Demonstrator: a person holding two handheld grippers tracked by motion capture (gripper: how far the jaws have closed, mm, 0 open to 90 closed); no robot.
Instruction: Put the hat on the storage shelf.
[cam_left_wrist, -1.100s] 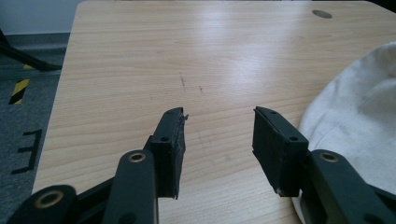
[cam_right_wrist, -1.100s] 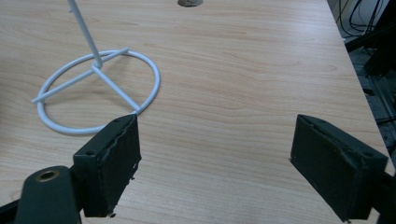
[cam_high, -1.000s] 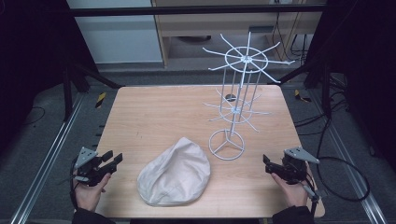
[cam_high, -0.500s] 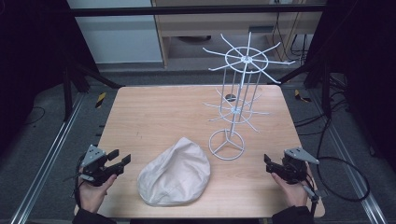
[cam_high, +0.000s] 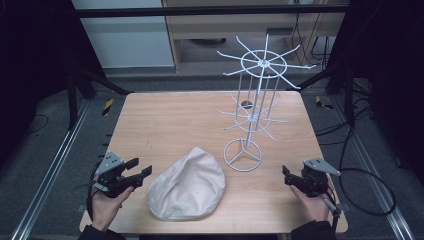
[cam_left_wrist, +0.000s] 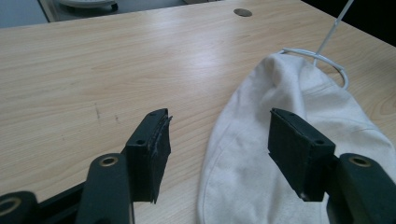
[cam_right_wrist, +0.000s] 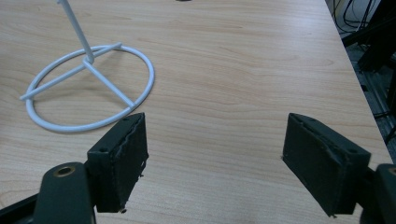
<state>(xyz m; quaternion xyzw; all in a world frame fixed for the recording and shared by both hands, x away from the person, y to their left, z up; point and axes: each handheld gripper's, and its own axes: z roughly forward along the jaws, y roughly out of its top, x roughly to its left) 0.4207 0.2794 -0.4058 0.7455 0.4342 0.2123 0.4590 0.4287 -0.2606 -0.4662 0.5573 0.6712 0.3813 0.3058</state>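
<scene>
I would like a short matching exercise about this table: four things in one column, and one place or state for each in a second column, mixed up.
Things:
1. cloth cap
2. wire rack
3. left tongs
4. right tongs

Places or states:
A. open, near the table's right front edge
B. lying flat at the front middle
C. open, just left of the cap
D. standing upright on a ring base

Pairs: 1-B, 2-D, 3-C, 4-A

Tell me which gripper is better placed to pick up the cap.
Left. The left gripper is open beside the cap, whose edge lies between its jaws. The right gripper faces the rack's ring base.
</scene>
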